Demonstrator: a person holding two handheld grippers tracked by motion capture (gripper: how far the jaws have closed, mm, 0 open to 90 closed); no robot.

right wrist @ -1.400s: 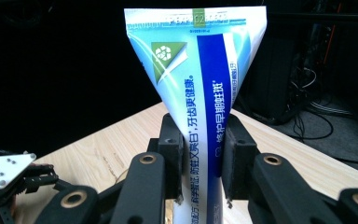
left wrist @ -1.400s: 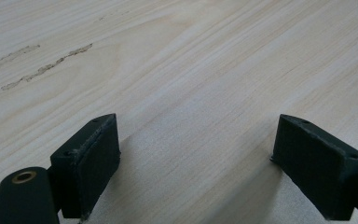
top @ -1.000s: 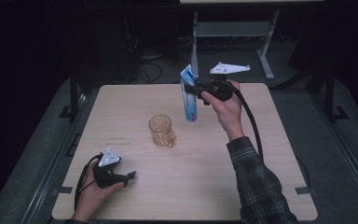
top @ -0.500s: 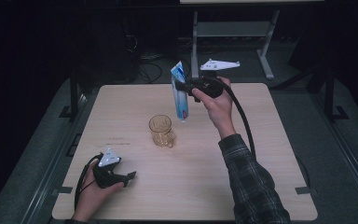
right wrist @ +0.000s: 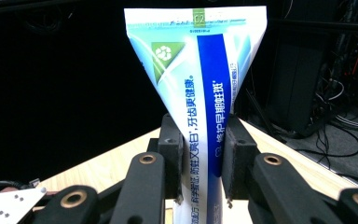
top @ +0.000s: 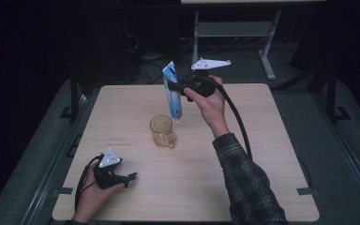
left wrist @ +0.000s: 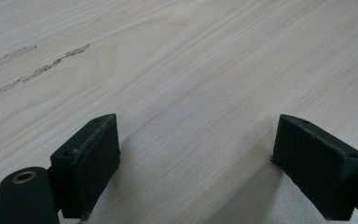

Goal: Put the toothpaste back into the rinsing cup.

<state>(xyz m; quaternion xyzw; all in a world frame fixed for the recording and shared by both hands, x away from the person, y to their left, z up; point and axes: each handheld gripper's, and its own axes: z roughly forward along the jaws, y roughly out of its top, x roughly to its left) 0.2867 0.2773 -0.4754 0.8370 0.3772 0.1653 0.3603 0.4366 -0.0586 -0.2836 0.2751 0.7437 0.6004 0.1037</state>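
Right gripper: your right gripper (top: 182, 87) is raised over the far half of the table, at about 12 o'clock from the cup, with its jaws pressed tight on the toothpaste tube (top: 172, 91).
Grip: in the right gripper view your two black jaws pinch the tube (right wrist: 203, 93) at its narrower part, one on each side, and its wide crimped end fans out above them.
Tube: you hold it close to upright, flat end highest and tilted a little toward 11 o'clock; its lower end hangs in the air just beyond the cup at about 1 o'clock, and the high view does not show that they touch.
Cup: the clear amber cup (top: 162, 131) stands upright near the middle of the table (top: 272, 154), apart from both of your grippers.
Left gripper: your left gripper (top: 130, 177) rests low at the near left of the table, at about 7 o'clock from the cup, jaws pointing toward 3 o'clock.
Left jaws: in the left gripper view they stand wide apart with bare wood (left wrist: 191, 70) between them and hold nothing.
Right arm: your plaid sleeve (top: 248, 187) reaches in from the near edge at 5 o'clock.
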